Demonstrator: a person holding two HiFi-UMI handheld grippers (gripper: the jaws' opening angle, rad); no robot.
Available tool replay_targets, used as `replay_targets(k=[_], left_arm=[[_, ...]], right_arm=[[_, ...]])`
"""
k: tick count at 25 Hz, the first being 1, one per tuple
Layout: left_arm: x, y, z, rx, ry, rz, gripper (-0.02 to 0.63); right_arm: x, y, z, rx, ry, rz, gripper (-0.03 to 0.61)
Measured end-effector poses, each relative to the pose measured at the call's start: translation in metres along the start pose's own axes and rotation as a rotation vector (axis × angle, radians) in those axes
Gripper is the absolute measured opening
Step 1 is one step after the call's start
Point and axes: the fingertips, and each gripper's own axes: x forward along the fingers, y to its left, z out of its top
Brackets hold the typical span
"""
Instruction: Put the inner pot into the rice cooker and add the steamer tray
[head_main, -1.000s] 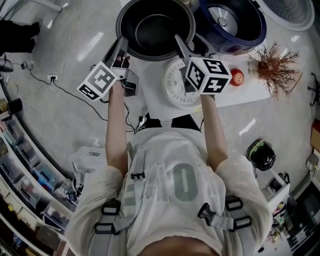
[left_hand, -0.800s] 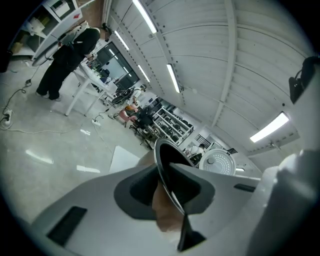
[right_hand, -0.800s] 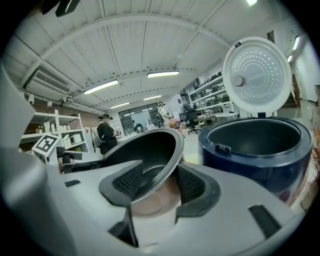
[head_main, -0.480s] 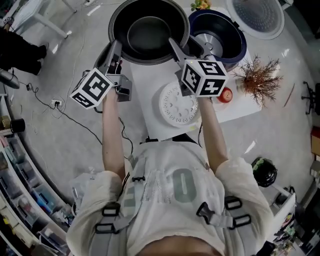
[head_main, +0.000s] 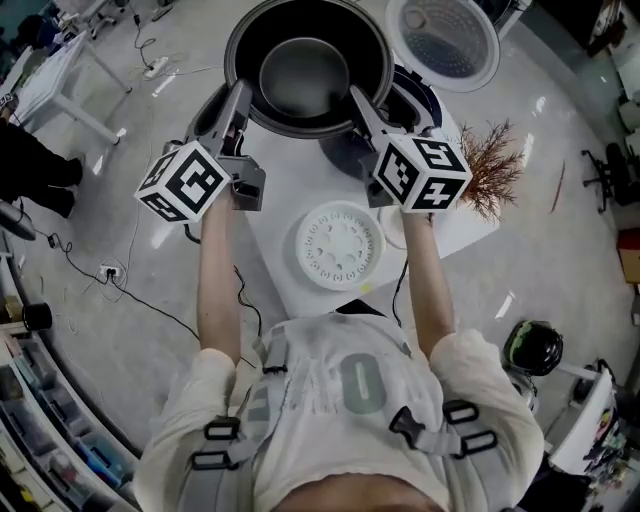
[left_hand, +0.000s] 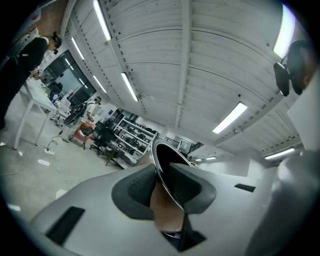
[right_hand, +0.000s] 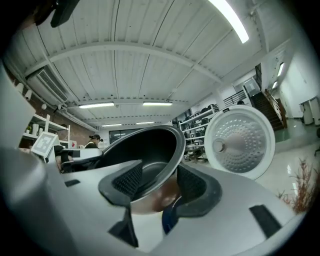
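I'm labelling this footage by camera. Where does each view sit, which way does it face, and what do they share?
Head view: on the person's head, facing steeply down at the pot and tray; arms, chest, left gripper and right gripper show.
Left gripper view: on that gripper, facing along its fingers toward ceiling and shelves; they pinch the pot's rim.
Right gripper view: on that gripper, facing into the pot past its fingers; lid beyond.
All share the pot.

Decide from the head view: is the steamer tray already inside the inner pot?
No: the steamer tray lies on the table, apart from the empty inner pot.
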Motion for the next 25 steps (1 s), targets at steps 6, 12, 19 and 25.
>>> replay_targets(k=[6, 12, 19, 25], left_arm=[[0.042, -0.039, -0.028, 0.028, 0.072, -0.082, 0.081], [0.071, -0.052, -0.064, 0.024, 0.157, -0.120, 0.083], [0.095, -0.057, -0.101, 0.024, 0.240, -0.127, 0.083], [0.111, -0.055, -0.131, 0.036, 0.305, -0.114, 0.086]], right_arm=[[-0.032, -0.052, 0.007, 0.009, -0.023, -0.118, 0.215], [-0.049, -0.089, -0.008, 0.054, -0.009, -0.181, 0.216], [-0.058, -0.122, -0.029, 0.086, 0.027, -0.239, 0.216], [-0.058, -0.146, -0.050, 0.120, 0.069, -0.266, 0.216]])
